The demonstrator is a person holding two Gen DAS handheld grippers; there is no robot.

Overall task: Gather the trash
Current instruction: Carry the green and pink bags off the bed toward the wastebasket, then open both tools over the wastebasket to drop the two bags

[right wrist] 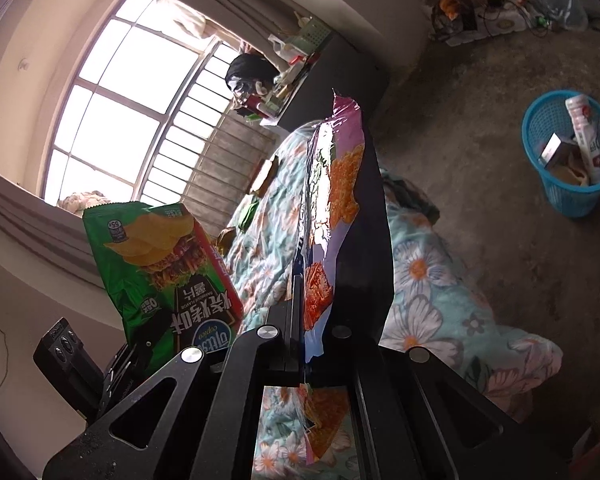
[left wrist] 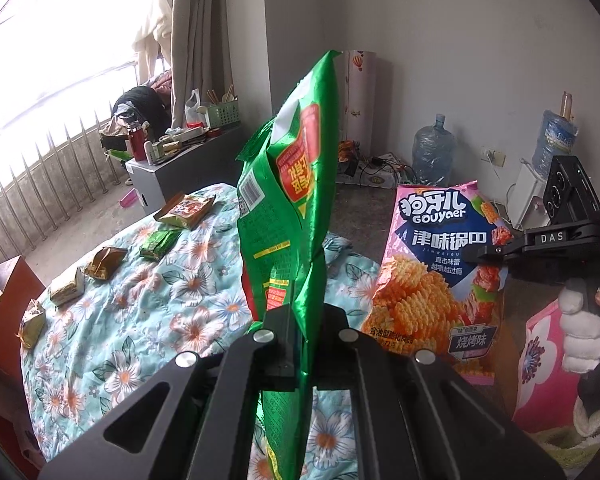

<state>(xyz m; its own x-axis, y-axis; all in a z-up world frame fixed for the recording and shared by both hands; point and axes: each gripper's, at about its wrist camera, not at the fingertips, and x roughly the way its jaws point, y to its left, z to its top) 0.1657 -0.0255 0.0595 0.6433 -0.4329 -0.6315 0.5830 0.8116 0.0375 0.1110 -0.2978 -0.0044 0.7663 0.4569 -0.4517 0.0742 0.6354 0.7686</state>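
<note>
My left gripper (left wrist: 302, 316) is shut on the lower edge of a green chip bag (left wrist: 296, 168), which stands upright above a floral quilt (left wrist: 148, 320). My right gripper (right wrist: 300, 300) is shut on a pink snack bag (right wrist: 336, 208), seen edge-on. In the left wrist view that pink bag (left wrist: 440, 272) hangs to the right, pinched by the right gripper (left wrist: 490, 252), with a white-gloved hand (left wrist: 580, 332) on its handle. The green bag (right wrist: 164, 264) shows at the left of the right wrist view. A blue basket (right wrist: 568, 160) with trash in it stands on the floor. Several small wrappers (left wrist: 186, 210) lie on the quilt.
A grey cabinet (left wrist: 172, 168) crowded with bottles and a green crate stands by the barred window. Water jugs (left wrist: 434, 152) and cables sit along the far wall. A red box (left wrist: 4, 300) is at the bed's left, a pink flowered box (left wrist: 540, 344) at its right.
</note>
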